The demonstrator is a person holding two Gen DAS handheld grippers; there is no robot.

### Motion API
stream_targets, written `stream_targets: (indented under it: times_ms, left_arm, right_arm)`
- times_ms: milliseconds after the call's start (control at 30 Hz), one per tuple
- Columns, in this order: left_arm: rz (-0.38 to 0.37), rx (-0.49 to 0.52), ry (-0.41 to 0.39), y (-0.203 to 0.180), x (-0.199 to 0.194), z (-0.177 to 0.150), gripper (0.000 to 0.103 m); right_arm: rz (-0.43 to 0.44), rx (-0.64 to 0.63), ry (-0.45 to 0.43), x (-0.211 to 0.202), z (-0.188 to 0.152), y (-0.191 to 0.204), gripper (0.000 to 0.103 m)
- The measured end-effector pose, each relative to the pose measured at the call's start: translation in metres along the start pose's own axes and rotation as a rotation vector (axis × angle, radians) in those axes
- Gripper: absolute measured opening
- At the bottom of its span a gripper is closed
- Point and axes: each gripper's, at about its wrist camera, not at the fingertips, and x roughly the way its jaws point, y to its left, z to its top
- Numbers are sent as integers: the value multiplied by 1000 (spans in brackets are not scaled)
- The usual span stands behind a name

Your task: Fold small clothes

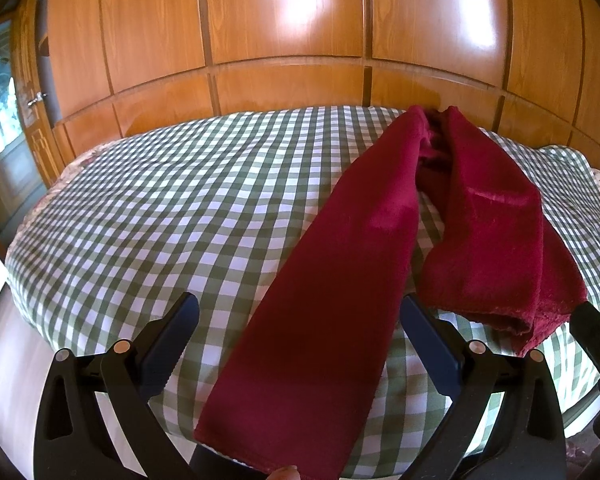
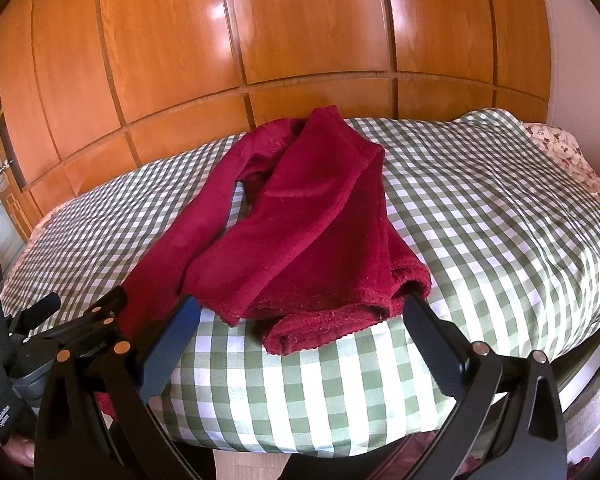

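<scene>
A small pair of dark red fleece trousers lies on the green-and-white checked bedcover, waist at the far side, legs running toward me. My left gripper is open, its blue-padded fingers straddling the smooth left leg just above the cloth. The right leg is fluffy, with its hem bunched near the bed's front edge. My right gripper is open too, and the hem lies between its fingertips without being pinched.
A glossy wooden wardrobe stands right behind the bed. A floral sheet shows at the far right corner. The left tool's black frame sits close beside my right gripper. Bare checked cover spreads left and right.
</scene>
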Motion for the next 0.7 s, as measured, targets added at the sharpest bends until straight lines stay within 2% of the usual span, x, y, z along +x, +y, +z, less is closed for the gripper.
stream_targets:
  times_ms: [700]
  left_arm:
    - [-26, 16, 49, -1, 12, -4, 100]
  right_arm:
    - [16, -1, -12, -1, 4, -4, 101]
